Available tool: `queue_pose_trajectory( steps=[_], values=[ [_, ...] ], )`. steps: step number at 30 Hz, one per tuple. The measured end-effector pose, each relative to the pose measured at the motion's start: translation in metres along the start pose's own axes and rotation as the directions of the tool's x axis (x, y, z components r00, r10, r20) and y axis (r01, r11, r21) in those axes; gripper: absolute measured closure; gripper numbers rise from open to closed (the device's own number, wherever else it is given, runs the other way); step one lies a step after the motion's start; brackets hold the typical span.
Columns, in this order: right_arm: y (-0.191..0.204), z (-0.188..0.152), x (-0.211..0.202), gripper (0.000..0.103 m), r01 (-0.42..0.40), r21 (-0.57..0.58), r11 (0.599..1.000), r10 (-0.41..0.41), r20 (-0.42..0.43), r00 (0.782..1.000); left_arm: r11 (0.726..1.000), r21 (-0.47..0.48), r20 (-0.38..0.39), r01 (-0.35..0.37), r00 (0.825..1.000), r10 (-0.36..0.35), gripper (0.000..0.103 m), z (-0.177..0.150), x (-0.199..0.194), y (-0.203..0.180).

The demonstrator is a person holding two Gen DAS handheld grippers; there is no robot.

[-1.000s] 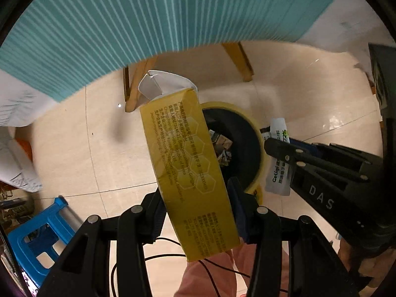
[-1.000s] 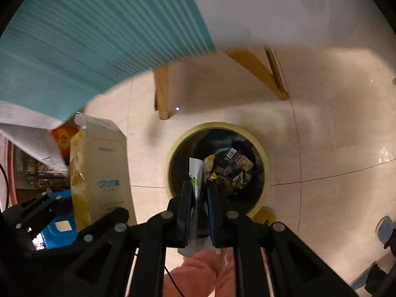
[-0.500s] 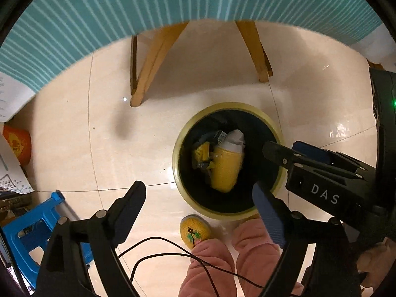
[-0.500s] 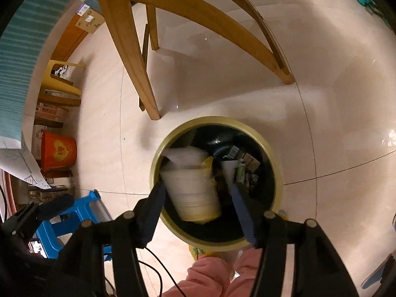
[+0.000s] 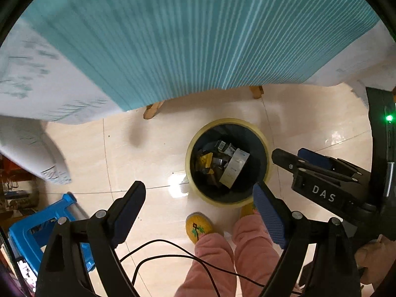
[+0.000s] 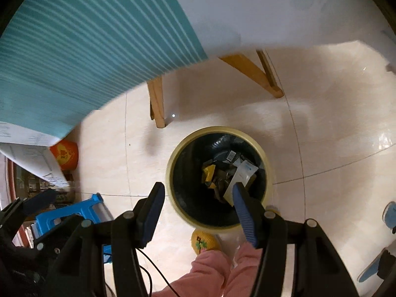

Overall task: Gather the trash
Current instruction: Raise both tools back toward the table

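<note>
Both my grippers, left (image 5: 198, 198) and right (image 6: 196, 199), spread wide, empty. Trash (image 5: 222, 164) inside bin (image 5: 190, 148), centre frame. Risk: cable (image 5: 173, 257) near feet snags on turning away.

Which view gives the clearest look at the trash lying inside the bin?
The left wrist view: the trash inside the bin lies unobstructed between the open fingers. In the right wrist view the same trash shows, but the right gripper's finger overlaps its near edge.

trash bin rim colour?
Pale yellow rim on the trash bin, black liner inside. It shows best in the right wrist view.
</note>
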State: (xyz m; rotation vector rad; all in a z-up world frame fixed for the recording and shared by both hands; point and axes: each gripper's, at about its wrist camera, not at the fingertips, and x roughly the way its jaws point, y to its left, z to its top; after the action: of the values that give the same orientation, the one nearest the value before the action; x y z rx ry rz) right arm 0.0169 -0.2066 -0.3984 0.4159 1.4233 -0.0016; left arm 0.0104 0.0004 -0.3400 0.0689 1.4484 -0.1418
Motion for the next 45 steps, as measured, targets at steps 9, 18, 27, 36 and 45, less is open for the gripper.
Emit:
queue_pose_trajectory(
  steps=[9,18,27,36,45],
  values=[
    [0.038,-0.004,-0.105,0.046,-0.023,-0.027,0.999,0.025,0.06,0.998,0.999,0.025,0.082,0.036,0.996,-0.038,0.016,0.003,-0.112,0.008],
    [0.084,0.002,-0.215,0.046,-0.049,-0.089,0.995,0.064,0.169,0.984,0.993,0.117,0.227,0.024,0.973,-0.05,0.016,0.025,-0.219,0.009],
    [0.128,0.033,-0.304,0.046,0.034,-0.197,0.98,0.037,0.348,0.937,0.987,0.157,0.342,0.044,0.935,-0.096,0.012,0.058,-0.293,0.018],
    [0.133,0.075,-0.355,0.046,0.076,-0.187,0.979,0.014,0.438,0.899,0.988,0.154,0.468,0.002,0.881,-0.074,0.01,0.107,-0.342,0.023],
    [0.105,0.16,-0.354,0.046,0.085,-0.206,0.975,0.014,0.436,0.9,0.993,0.105,0.498,-0.049,0.867,-0.01,0.01,0.175,-0.342,0.005]
  ],
)
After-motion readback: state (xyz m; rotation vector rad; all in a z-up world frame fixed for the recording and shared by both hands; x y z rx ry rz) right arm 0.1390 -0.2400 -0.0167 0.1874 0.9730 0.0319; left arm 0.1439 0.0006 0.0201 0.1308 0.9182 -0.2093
